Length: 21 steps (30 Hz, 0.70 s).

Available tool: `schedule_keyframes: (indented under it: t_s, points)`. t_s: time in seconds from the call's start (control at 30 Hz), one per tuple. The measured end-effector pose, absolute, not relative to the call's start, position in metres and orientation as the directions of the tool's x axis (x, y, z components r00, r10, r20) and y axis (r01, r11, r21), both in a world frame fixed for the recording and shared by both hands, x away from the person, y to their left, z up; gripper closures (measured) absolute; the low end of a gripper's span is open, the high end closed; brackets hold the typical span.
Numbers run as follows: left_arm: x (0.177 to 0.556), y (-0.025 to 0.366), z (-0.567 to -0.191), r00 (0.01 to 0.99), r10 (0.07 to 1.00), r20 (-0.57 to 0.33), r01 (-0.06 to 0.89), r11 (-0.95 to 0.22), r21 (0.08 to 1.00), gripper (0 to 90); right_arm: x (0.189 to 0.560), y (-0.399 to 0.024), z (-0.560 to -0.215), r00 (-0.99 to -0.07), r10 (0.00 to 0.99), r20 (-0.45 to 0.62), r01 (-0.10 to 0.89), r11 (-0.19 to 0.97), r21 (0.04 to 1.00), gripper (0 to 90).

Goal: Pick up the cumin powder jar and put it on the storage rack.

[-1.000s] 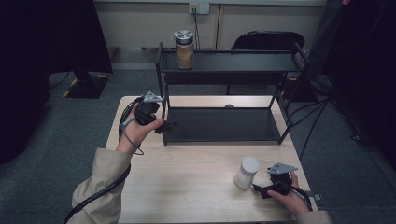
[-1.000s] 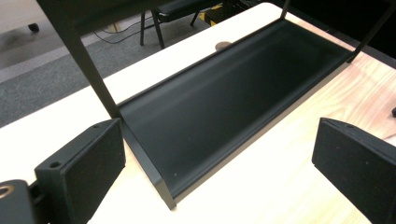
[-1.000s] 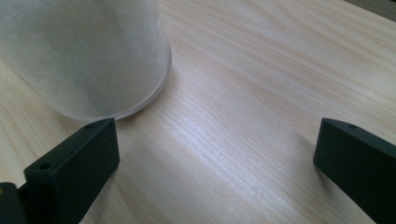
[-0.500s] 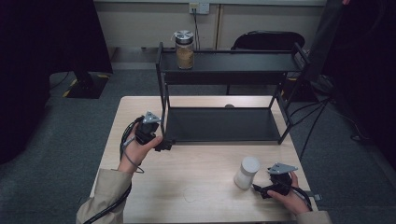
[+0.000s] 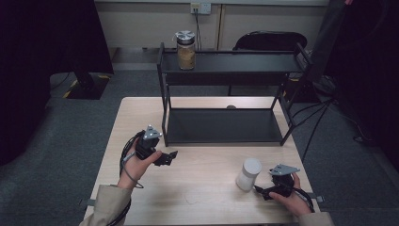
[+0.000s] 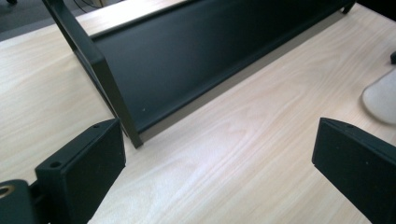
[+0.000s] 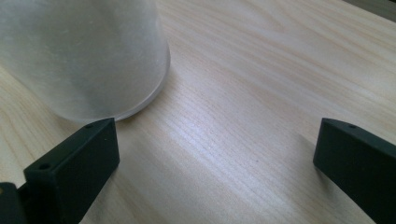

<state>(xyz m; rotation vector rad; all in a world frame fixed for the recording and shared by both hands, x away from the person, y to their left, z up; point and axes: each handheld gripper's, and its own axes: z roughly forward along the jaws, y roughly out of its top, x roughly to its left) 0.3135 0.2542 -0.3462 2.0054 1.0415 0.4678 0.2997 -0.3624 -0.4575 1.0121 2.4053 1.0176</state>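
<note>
A white frosted jar (image 5: 248, 174) stands upright on the wooden table (image 5: 202, 193), near its front right. My right gripper (image 5: 261, 192) lies low just right of the jar, open, with bare table between its jaws. In the right gripper view the jar (image 7: 84, 51) rises just beyond the left jaw, and the right gripper (image 7: 217, 140) holds nothing. My left gripper (image 5: 172, 156) hovers over the table in front of the black rack's left post, open and empty (image 6: 217, 140). The left gripper view has the jar (image 6: 380, 100) at its right edge.
A black two-tier metal rack (image 5: 221, 126) stands at the back of the table, its lower shelf (image 6: 187, 60) bare. A glass jar with brown contents and a metal lid (image 5: 186, 50) stands on the top shelf's left end. Dark chair and cables behind.
My left gripper has come down from beside the rack's left post toward the front of the table and a little right. The right gripper and the white jar have stayed put.
</note>
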Motion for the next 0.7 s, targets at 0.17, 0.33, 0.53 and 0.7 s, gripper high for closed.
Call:
schedule_keyframes:
  t_s: [0.17,0.33,0.53,0.7]
  points:
    - [0.309,0.260,-0.361,0.589,0.805,-0.066,0.518,-0.314,0.796,2.0,0.300,-0.362,-0.458,-0.688,0.725,-0.032,0.481,0.490,0.727,0.0]
    - [0.306,0.264,-0.373,0.589,0.804,-0.080,0.530,-0.310,0.789,2.1,0.300,-0.363,-0.458,-0.689,0.724,-0.031,0.480,0.488,0.728,0.0]
    - [0.299,0.267,-0.381,0.583,0.810,-0.067,0.529,-0.316,0.788,2.1,0.300,-0.363,-0.458,-0.689,0.724,-0.033,0.479,0.489,0.729,0.0]
    - [0.291,0.269,-0.389,0.576,0.815,-0.072,0.531,-0.306,0.790,2.1,0.300,-0.362,-0.458,-0.688,0.725,-0.031,0.481,0.488,0.728,0.0]
